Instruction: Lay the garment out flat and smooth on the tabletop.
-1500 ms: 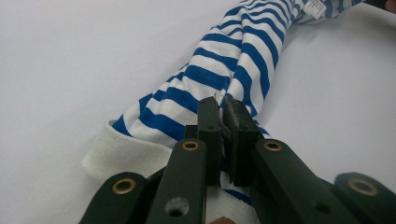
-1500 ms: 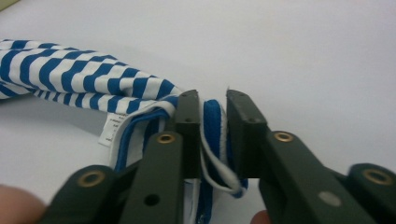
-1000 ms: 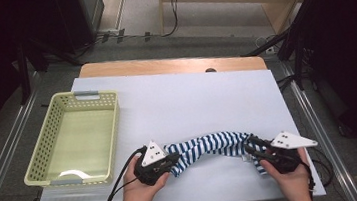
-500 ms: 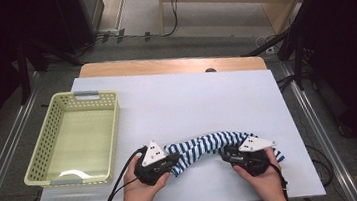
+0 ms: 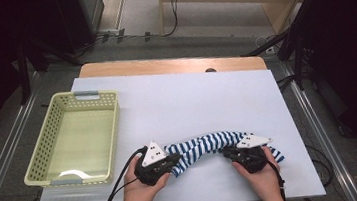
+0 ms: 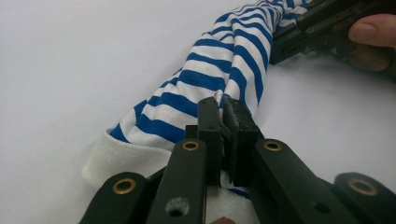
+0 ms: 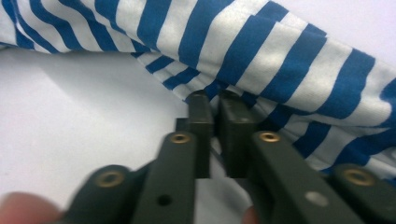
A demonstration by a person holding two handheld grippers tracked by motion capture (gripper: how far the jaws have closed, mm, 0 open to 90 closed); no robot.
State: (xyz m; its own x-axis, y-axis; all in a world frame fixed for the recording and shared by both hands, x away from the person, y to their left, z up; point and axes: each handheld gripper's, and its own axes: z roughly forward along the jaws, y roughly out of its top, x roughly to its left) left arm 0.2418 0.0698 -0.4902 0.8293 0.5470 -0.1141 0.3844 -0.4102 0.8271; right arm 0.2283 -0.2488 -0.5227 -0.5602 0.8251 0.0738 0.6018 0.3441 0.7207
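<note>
The striped cloth point(image 5: 211, 146), blue & white, is seen bunched into a loose rope on the near part of the white worktop point(image 5: 191, 99), right of the yellow basket point(image 5: 72, 139). The left gripper point(image 5: 172, 162) is clamped on its left end, by the white ribbed hem; the right gripper point(image 5: 226, 152), whose fingers have just been closing, is pinched on a fold nearer the right end. It's judged soft, light, limp, not fragile; it'll sag between holds, so hems/thick folds are best gripped.

Black left tongs point(image 5: 172, 165) and right tongs point(image 5: 228, 153), brass rivets on linkages; grey triangular top plates; trailing black cables
</note>
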